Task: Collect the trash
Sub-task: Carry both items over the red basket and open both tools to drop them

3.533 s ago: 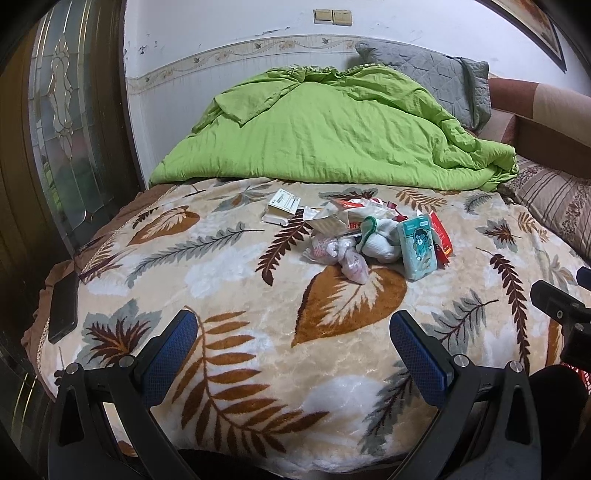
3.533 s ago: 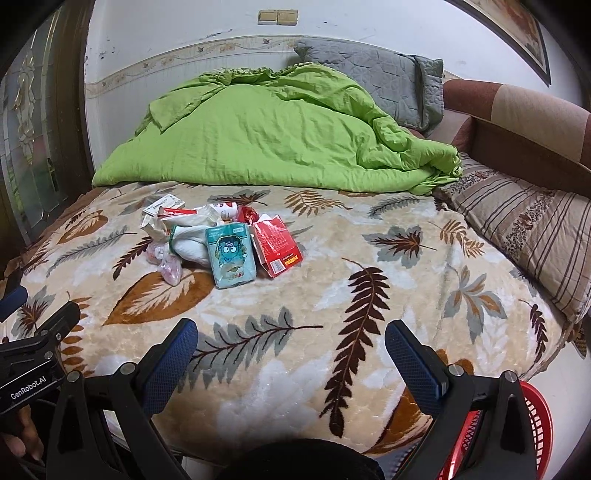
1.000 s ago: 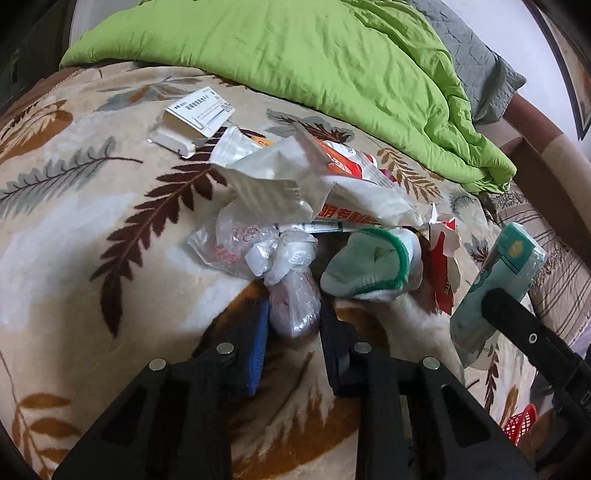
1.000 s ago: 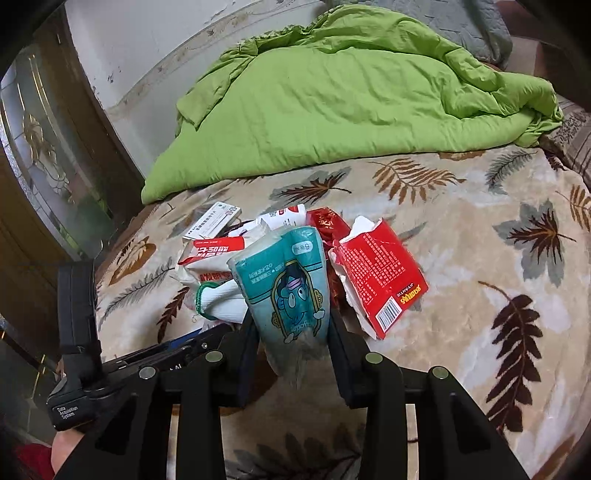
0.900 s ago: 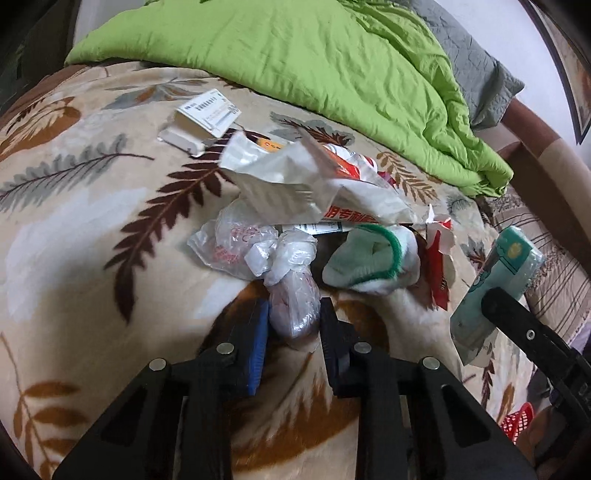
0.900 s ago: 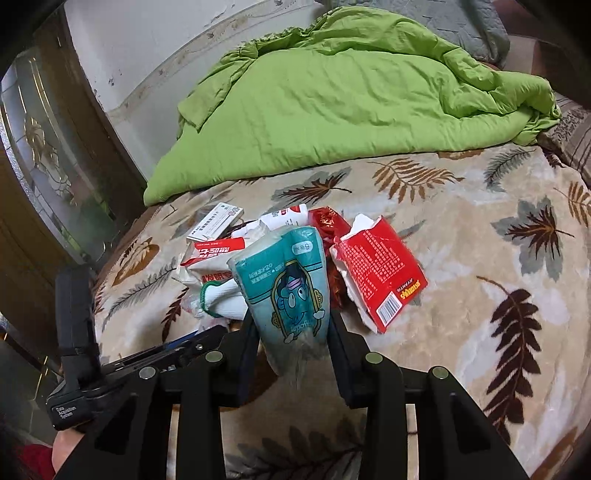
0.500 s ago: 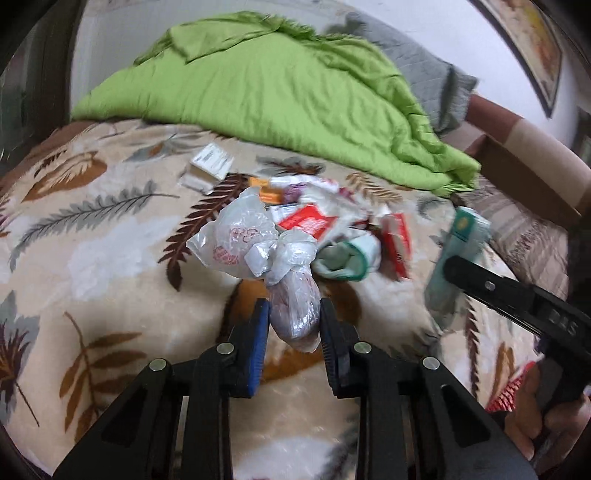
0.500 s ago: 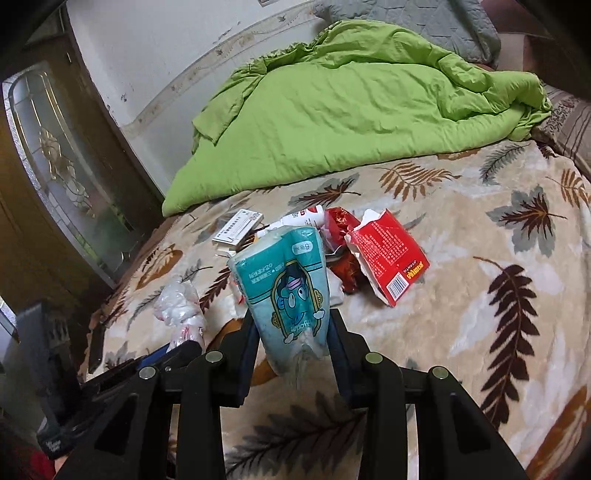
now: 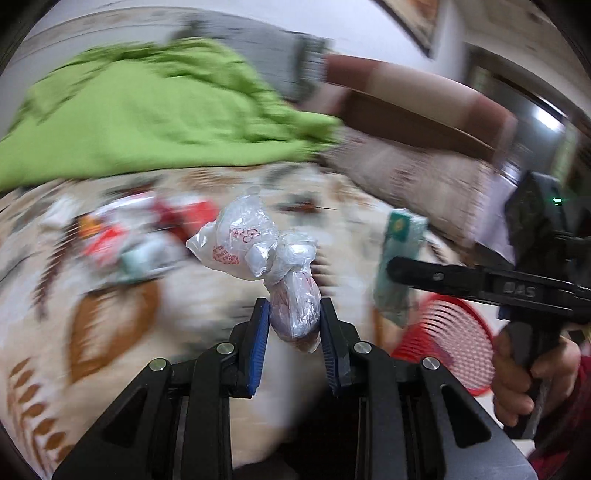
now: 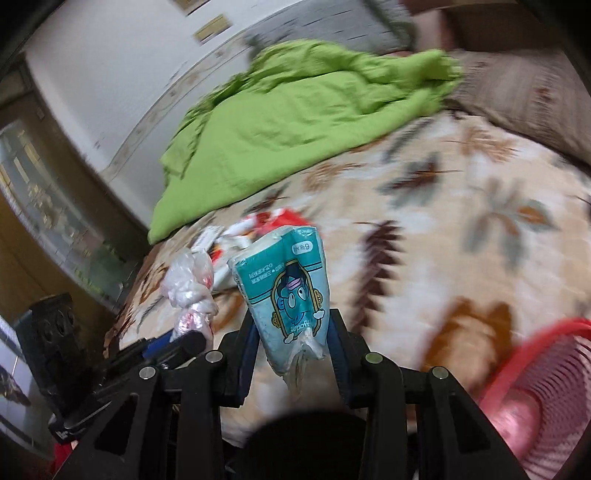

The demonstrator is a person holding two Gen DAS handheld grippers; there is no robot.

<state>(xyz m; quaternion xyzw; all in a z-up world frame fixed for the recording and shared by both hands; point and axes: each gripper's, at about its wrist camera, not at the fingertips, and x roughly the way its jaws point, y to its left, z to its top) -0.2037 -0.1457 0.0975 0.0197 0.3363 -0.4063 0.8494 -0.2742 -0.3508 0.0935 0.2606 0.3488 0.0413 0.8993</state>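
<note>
A crumpled bright green quilt (image 9: 155,110) lies heaped at the far side of the bed, on a cream plush blanket printed with brown and grey leaves (image 10: 443,229). A grey quilted pillow (image 9: 258,48) sits behind the quilt, and a brown striped pillow (image 10: 524,92) lies beside it. A framed picture (image 9: 413,18) hangs on the white wall.

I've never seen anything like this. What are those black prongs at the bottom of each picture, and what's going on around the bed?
No robot here: a person holds a two-fingered tool in each hand, with a camera looking along its fingers. One picture comes from each tool. The left hand-held gripper is shut on a knotted clear plastic bag. The right hand-held gripper is shut on a teal tissue pack. Both are lifted off the leaf-patterned blanket, where more wrappers lie, blurred. A green quilt is bunched behind. A red basket sits by the bed, likely for the trash.
</note>
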